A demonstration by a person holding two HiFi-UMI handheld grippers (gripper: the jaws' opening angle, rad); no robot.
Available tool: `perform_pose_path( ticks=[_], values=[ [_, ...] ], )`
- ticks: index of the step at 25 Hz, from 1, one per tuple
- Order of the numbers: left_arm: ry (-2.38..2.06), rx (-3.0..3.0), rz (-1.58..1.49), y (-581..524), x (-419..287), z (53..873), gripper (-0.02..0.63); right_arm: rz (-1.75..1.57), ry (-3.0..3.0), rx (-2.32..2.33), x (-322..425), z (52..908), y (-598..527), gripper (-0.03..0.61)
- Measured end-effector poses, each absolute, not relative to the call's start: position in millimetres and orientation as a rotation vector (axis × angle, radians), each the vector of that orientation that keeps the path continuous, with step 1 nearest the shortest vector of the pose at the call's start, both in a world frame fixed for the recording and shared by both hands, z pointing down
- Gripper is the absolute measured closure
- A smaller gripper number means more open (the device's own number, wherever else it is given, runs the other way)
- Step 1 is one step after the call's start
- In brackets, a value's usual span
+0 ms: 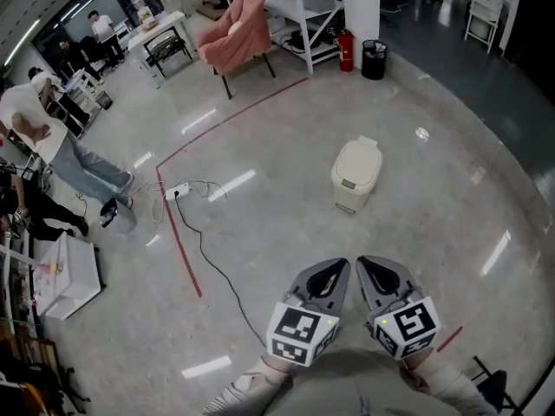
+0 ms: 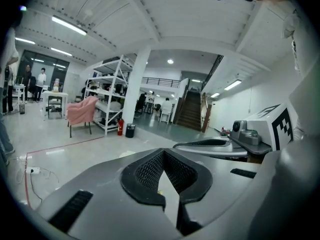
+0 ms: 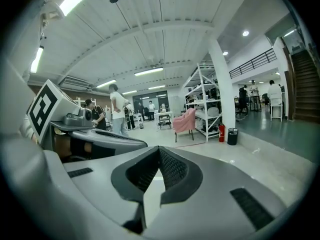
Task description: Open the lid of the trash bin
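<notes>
Well ahead, trash bin [image 1: 356,174] stands closed; left gripper [image 1: 333,269] and right gripper [image 1: 369,264] pressed together, empty.

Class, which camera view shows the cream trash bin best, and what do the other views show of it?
The head view: the cream trash bin appears whole and unblocked, seen from above, with its lid down. Neither gripper view clearly shows it.

No legible text, labels or numbers anywhere

Bright striplights [image 2: 70,25], floor glare [image 1: 232,183], fisheye edges
</notes>
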State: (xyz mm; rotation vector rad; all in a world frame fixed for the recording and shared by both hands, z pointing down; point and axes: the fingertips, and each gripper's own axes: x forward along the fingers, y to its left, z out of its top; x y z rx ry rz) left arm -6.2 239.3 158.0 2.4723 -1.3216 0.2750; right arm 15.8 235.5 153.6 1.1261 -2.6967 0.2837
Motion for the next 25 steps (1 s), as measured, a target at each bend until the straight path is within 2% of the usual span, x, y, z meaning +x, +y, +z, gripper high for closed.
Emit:
perform_pose_path(
  ticks=[12,25],
  values=[
    [-1.252,2.483,0.297,161.0,-41.8,174.6,0.609,0.288,-2.648,1.193,-19.5,164.0,156.5,0.578],
    [-1.256,2.403,0.29,112.4,-61.6,194.3,0.609,0.369,-2.554,1.247,-9.7,185.0,122.4,0.578]
  ],
)
